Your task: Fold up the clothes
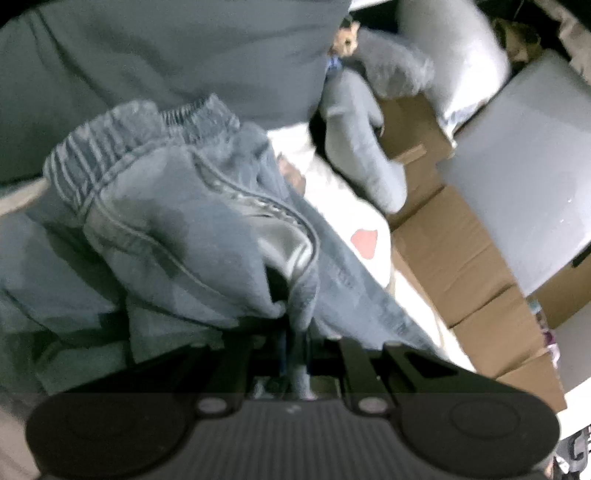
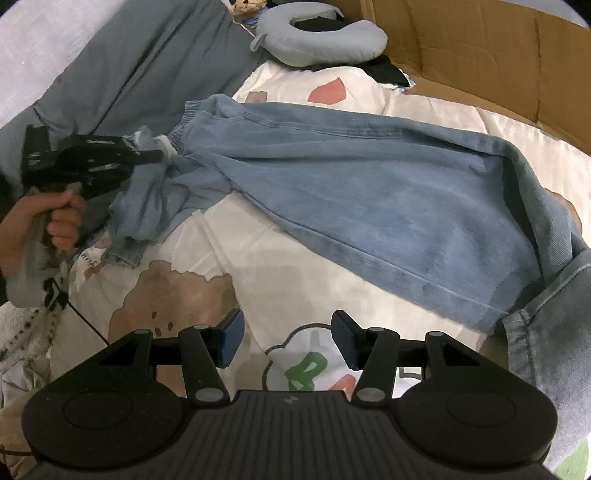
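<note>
Light blue denim trousers lie spread across a white patterned bed sheet, one leg end reaching the right edge. My left gripper, held by a hand at the left, is shut on a bunched fold beside the elastic waistband. In the left wrist view the elastic waistband and bunched denim fill the middle and hide most of my left gripper. My right gripper hovers open over bare sheet in front of the trousers. Nothing lies between its blue pads.
A grey-blue neck pillow and a small plush toy lie at the bed's far end. Cardboard boxes run along the far side. A grey-blue blanket covers the upper left. A cable trails at the lower left.
</note>
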Demonstrator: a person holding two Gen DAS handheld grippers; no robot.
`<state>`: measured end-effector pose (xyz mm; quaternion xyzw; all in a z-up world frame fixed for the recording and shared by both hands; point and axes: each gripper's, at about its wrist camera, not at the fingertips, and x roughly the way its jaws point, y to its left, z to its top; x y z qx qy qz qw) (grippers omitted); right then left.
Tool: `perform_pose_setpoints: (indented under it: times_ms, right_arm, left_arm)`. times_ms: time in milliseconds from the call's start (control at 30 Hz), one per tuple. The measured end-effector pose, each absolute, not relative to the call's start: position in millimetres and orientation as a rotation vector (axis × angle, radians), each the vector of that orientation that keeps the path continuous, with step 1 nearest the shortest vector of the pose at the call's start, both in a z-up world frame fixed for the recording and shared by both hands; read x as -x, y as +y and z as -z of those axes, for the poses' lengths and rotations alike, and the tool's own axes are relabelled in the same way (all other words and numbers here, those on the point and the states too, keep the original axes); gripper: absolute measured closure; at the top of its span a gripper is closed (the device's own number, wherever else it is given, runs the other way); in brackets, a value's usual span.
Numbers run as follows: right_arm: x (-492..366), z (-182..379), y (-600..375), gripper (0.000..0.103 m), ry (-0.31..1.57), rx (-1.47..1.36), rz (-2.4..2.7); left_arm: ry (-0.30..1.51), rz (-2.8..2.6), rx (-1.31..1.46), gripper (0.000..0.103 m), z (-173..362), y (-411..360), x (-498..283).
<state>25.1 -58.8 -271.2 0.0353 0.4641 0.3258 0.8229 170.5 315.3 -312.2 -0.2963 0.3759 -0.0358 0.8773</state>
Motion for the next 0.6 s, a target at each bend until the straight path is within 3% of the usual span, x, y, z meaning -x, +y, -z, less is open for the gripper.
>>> perform_pose_setpoints:
  times_ms: [200,433,500,567,600]
  right_arm:
    - [-26.0,275.5,-63.0,0.044,1.002,-0.090,-0.682]
    - [-26.2,278.1,-63.6,0.044,1.018,-0.094,-0.679]
    - [-26.8,278.9,-63.2,0.044,1.024,-0.095,-0.677]
    - [-27.2,279.6,-64.1,0.044,1.027,-0.103,-0.671]
    - [-27.1,279.7,-64.4,0.044,1.027,-0.105,-0.670]
  left_arm:
    - [0.874,0.053,0.582,0.093,348.3,306.0,-189.3]
    - [0.925,0.059,0.543,0.088,354.4,301.9,-198.4]
    - [0.932,0.082,0.539,0.077,348.4,301.7,-195.9]
    - [0.936,0.096,0.539,0.055,340.3,302.3,-188.0]
    - [0.938,0.103,0.538,0.049,336.3,302.7,-183.9]
